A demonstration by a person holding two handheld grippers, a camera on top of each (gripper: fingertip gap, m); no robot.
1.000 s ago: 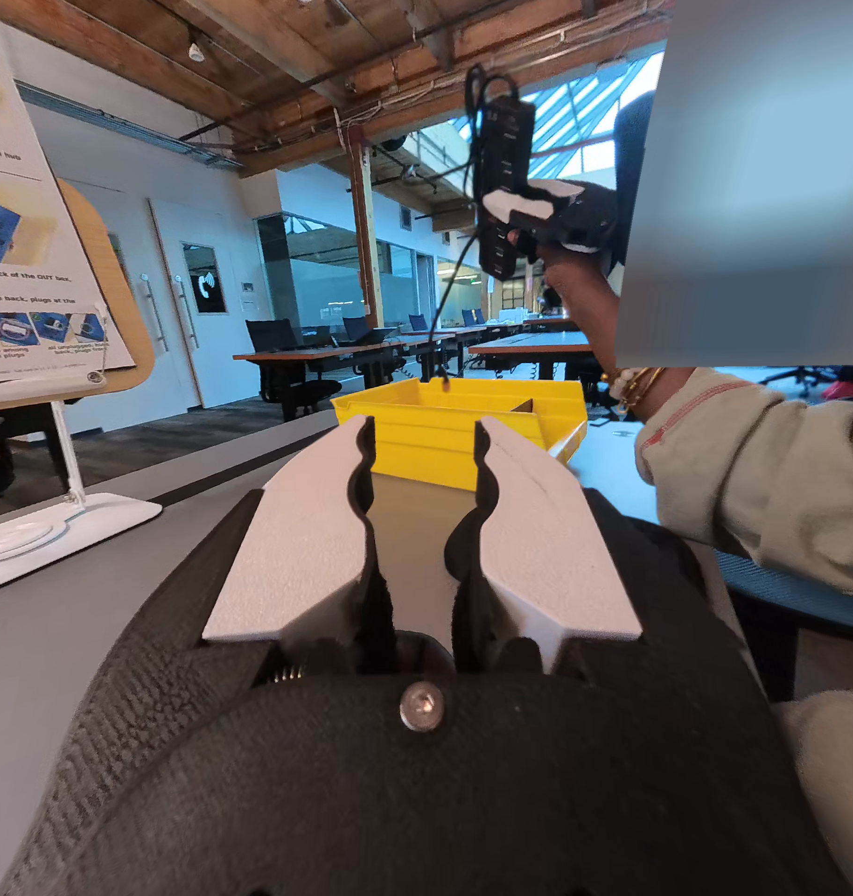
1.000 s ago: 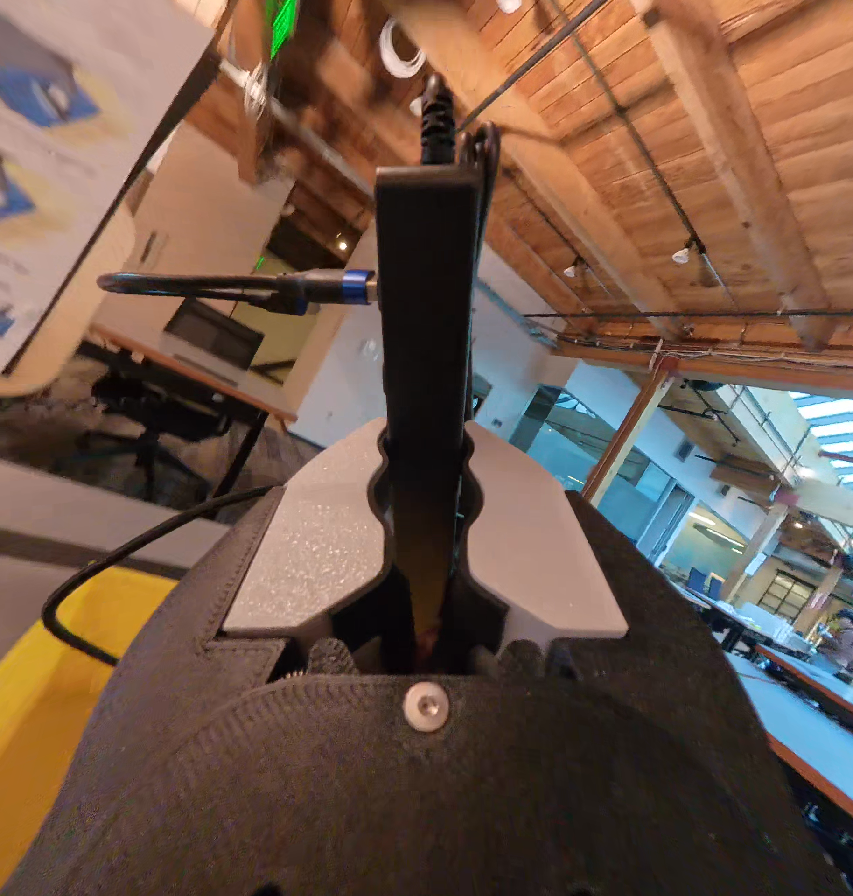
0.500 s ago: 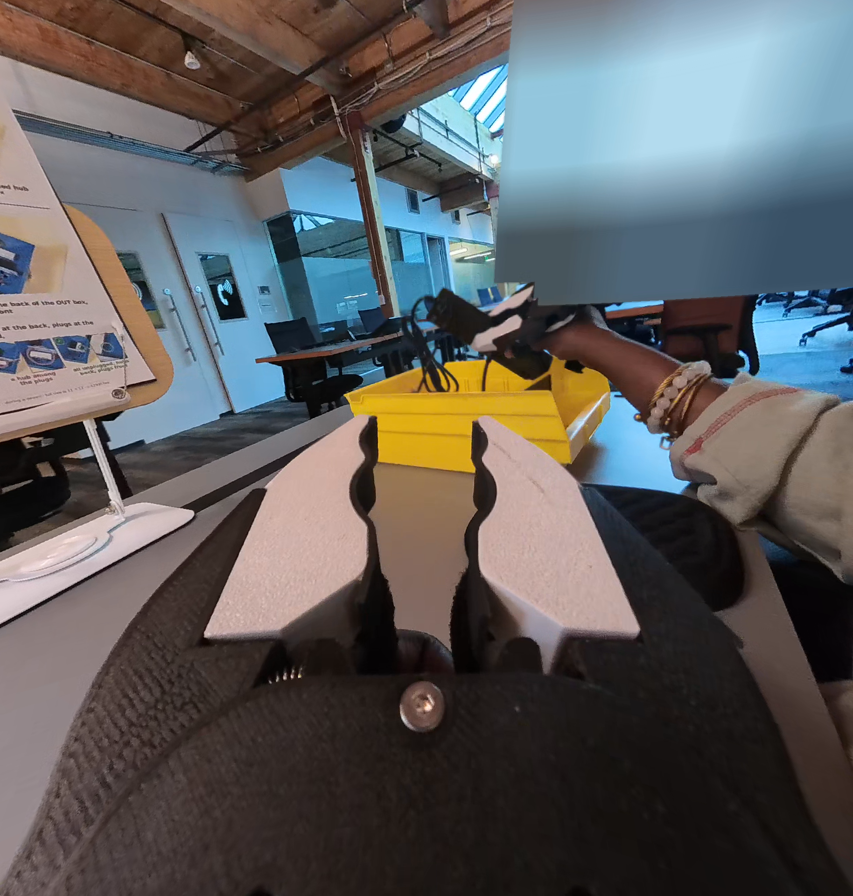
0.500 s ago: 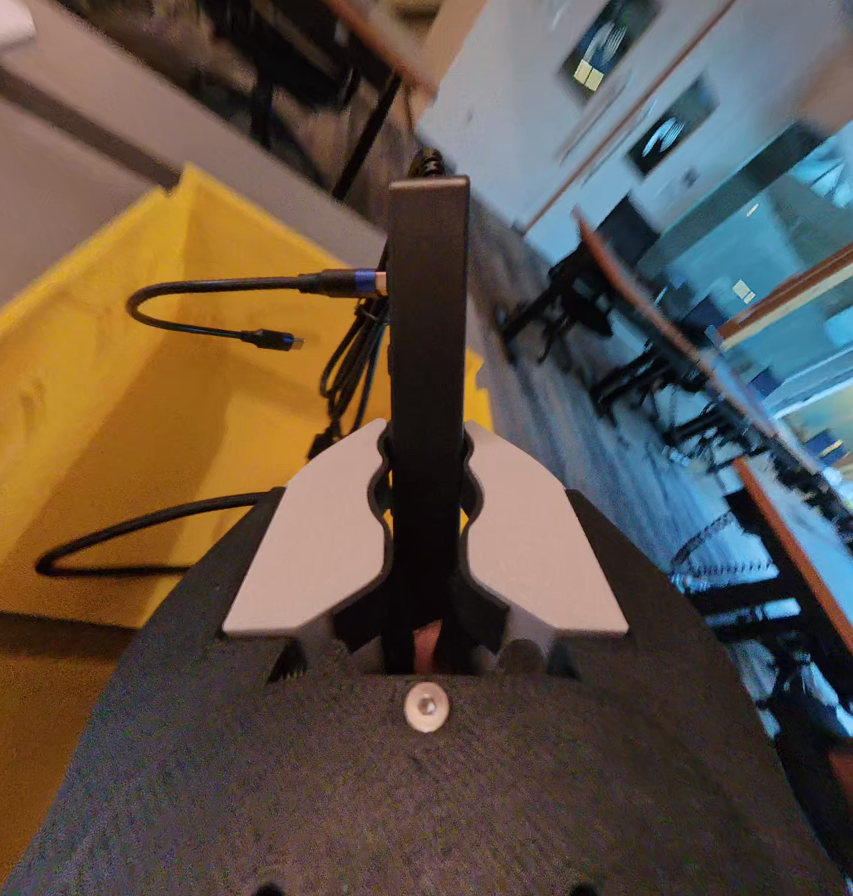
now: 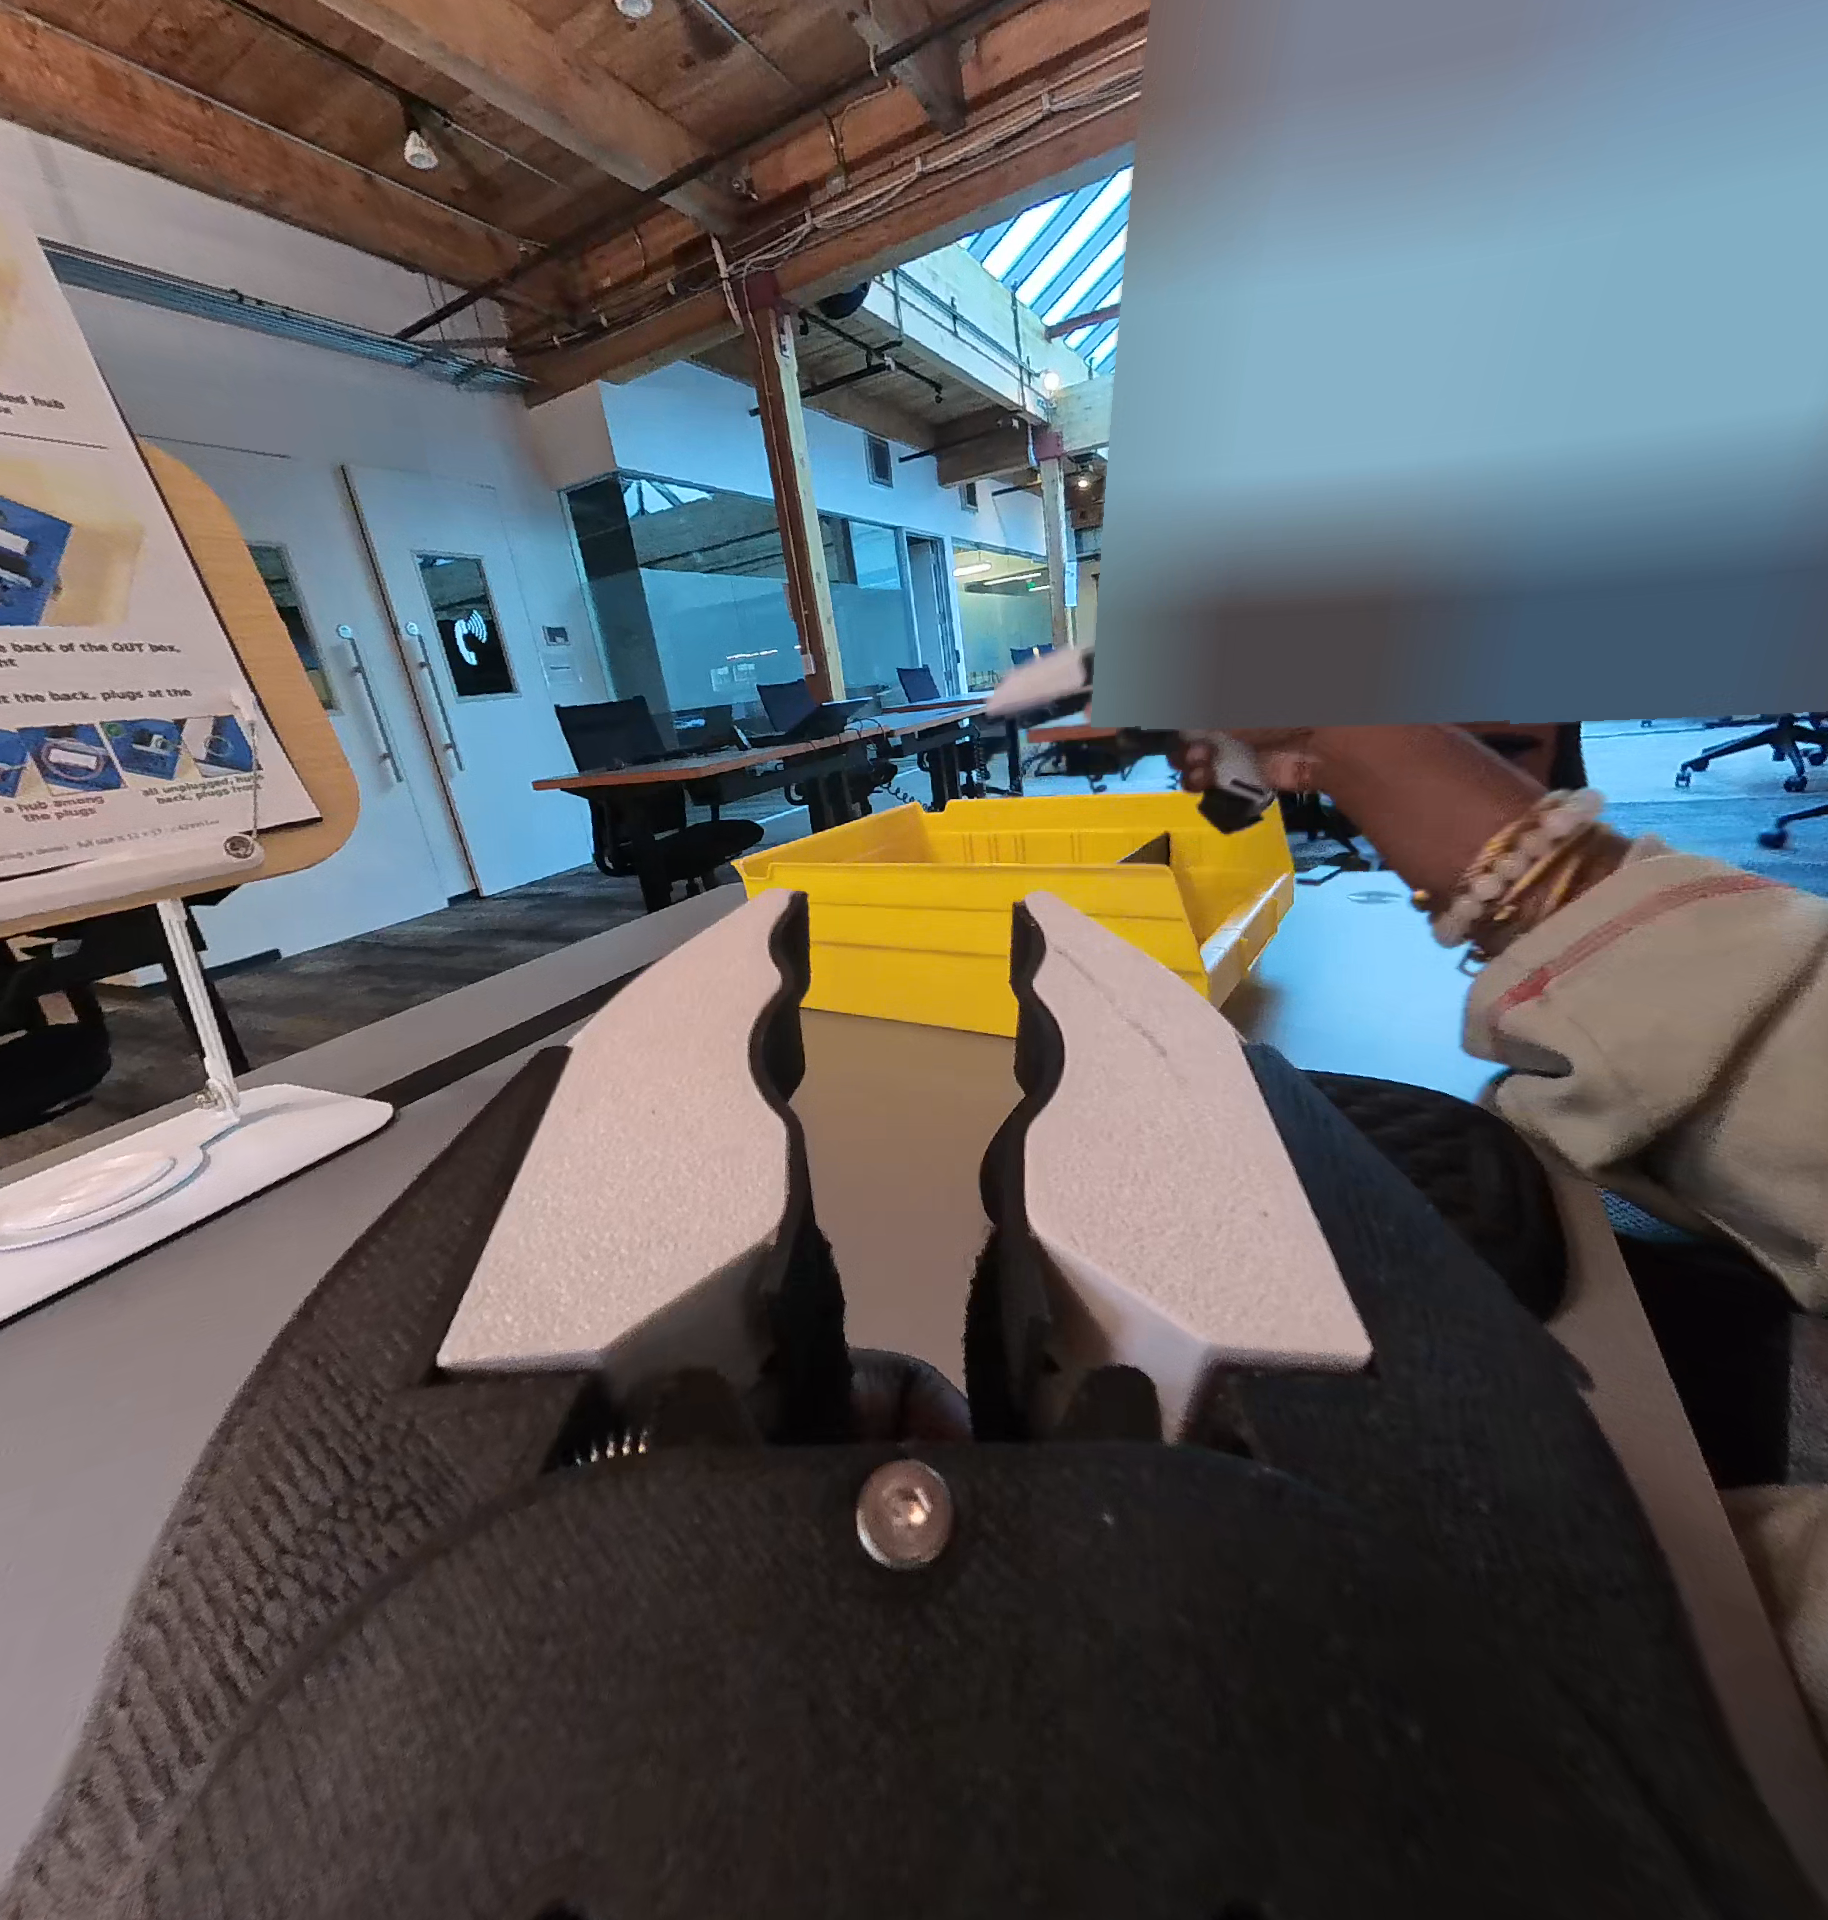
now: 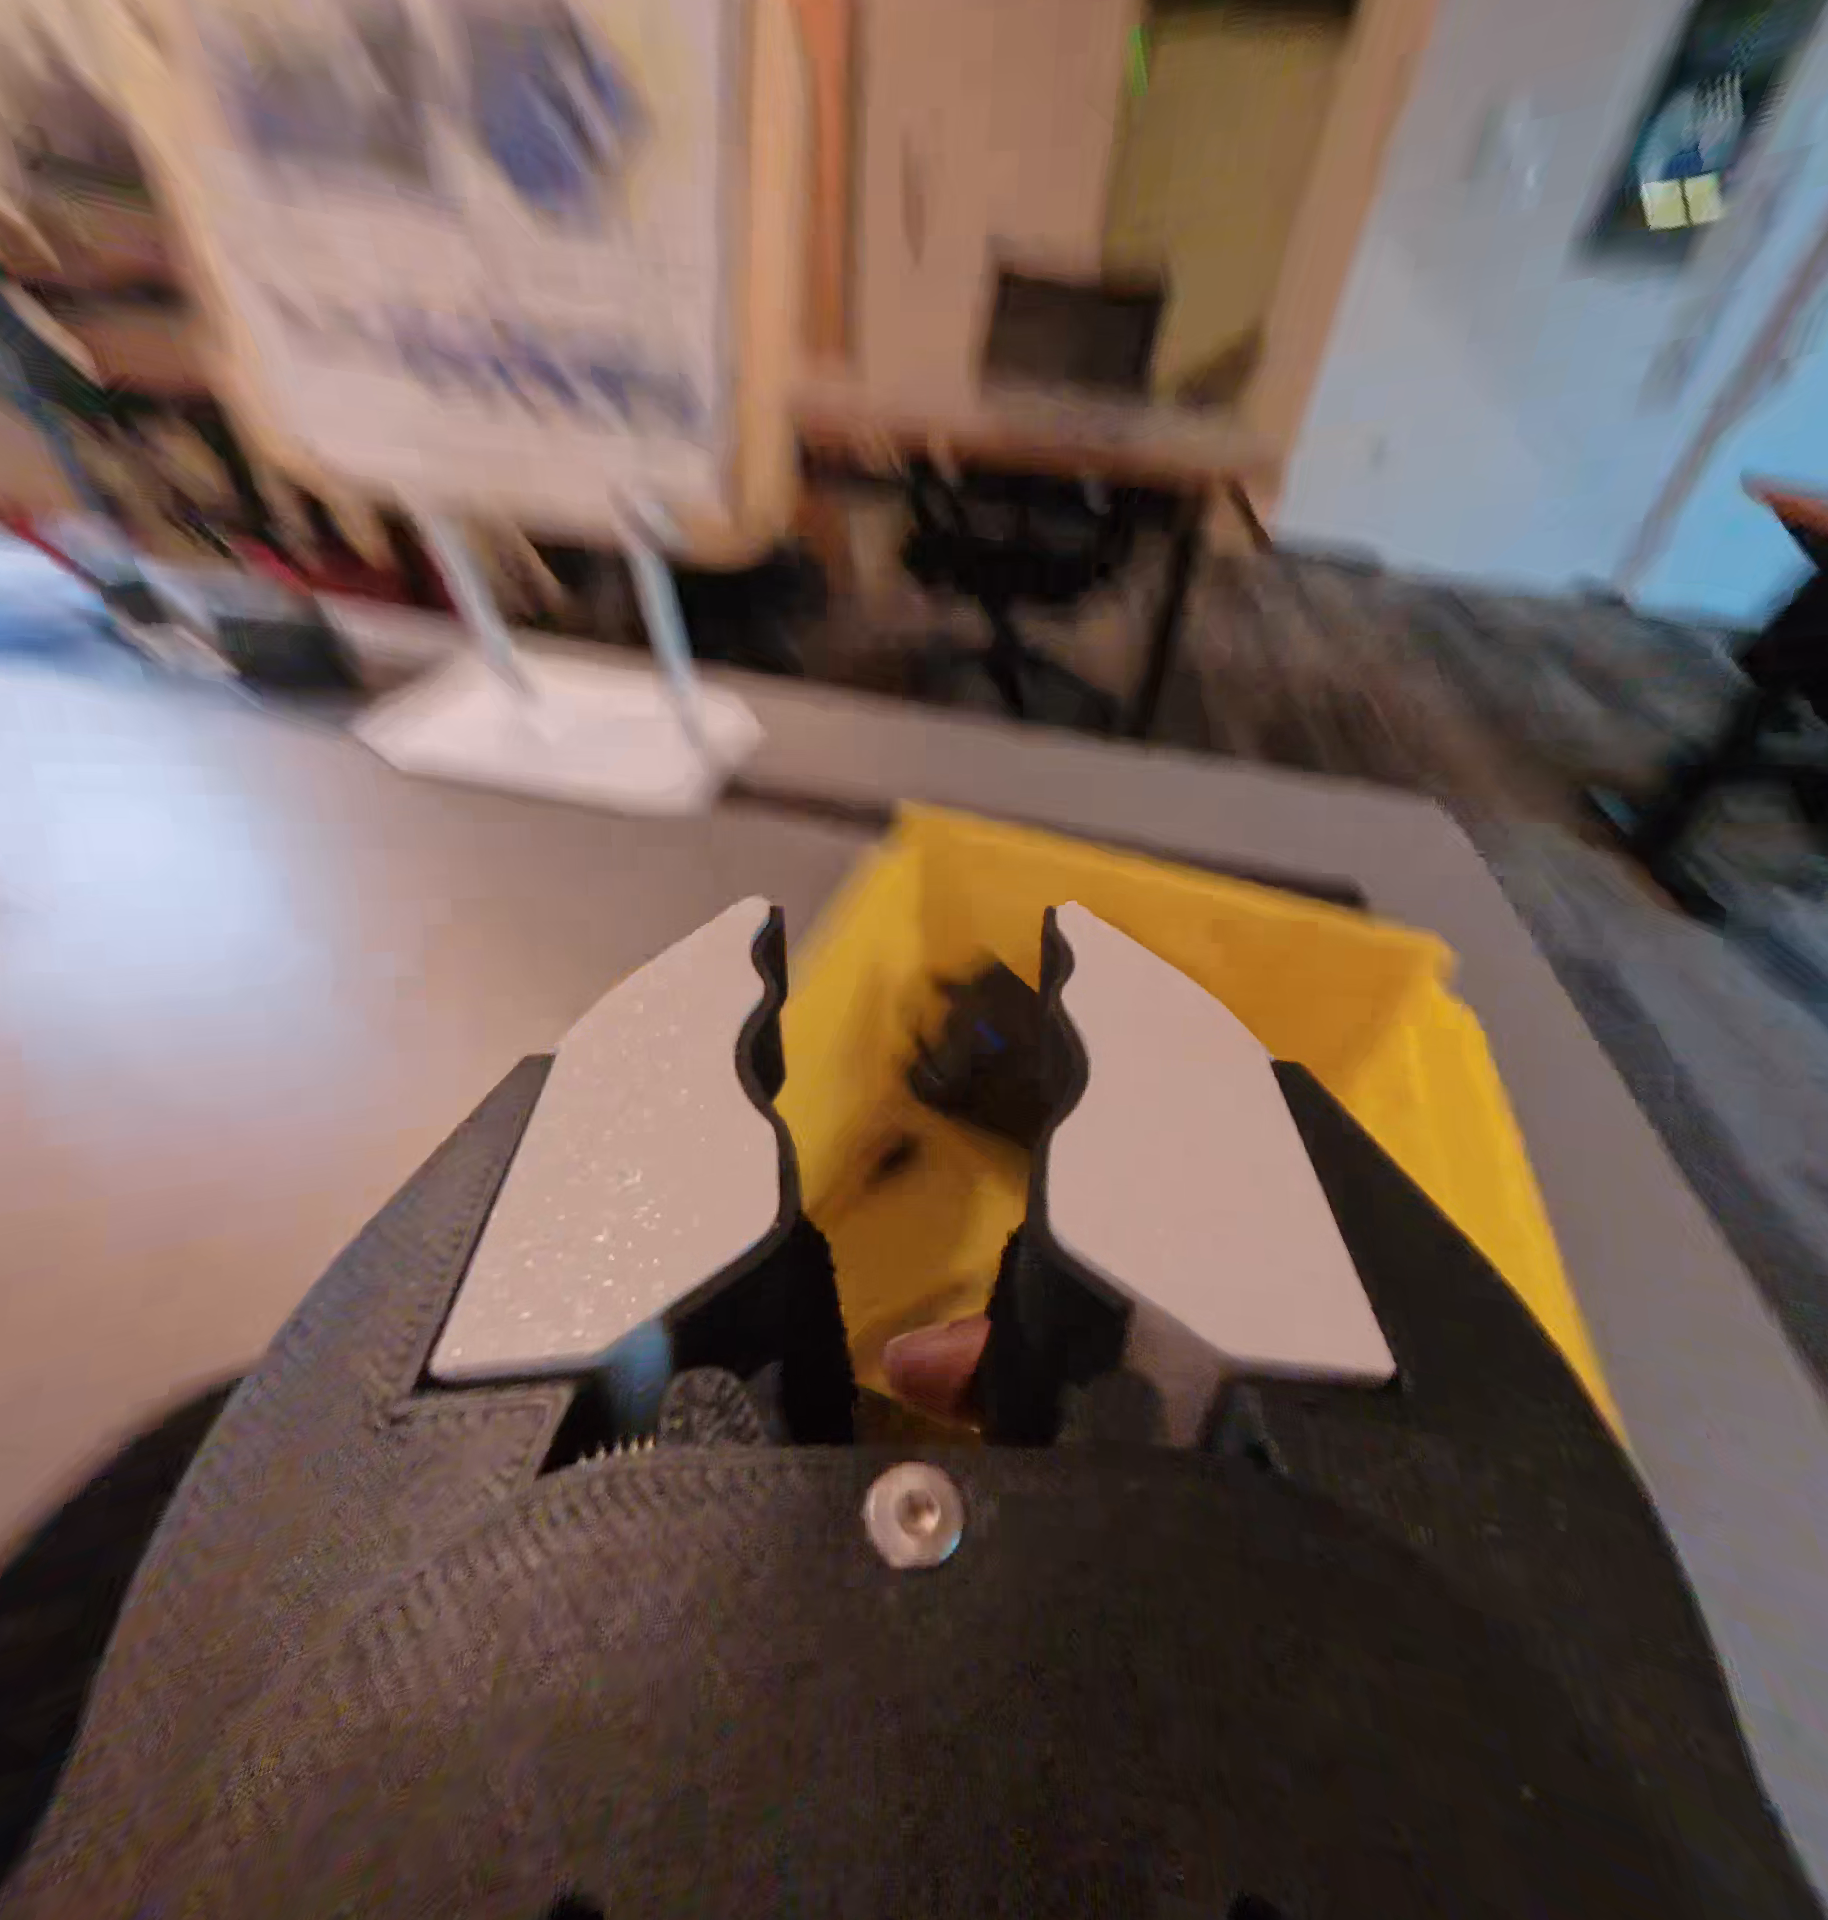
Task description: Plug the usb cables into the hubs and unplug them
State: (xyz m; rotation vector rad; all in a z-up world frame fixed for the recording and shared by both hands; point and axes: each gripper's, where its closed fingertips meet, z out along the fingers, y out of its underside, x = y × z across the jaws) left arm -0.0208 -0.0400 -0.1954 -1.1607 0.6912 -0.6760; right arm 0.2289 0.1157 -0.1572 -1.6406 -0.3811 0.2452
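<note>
My right gripper [image 6: 910, 925] is open and empty, held above the near end of a yellow bin [image 6: 1305, 966]. The black USB hub with its cables [image 6: 977, 1049] lies blurred inside the bin, seen between my fingers. My left gripper [image 5: 908, 914] is open and empty, low over the grey table [image 5: 889, 1091], pointing at the same yellow bin [image 5: 993, 914]. In the left wrist view the right gripper [image 5: 1227, 790] shows small above the bin's far right corner, partly behind a blurred patch, held by an arm in a beige sleeve [image 5: 1668, 1039].
A white stand with an instruction sheet on a wooden board [image 5: 110, 727] stands at the table's left; it also shows in the right wrist view [image 6: 557, 727]. Office desks and chairs [image 5: 702, 769] lie beyond the table's far edge.
My right gripper lowered the hub into the yellow bin, opened and let it go, then drew back. My left gripper stayed open and nearly still.
</note>
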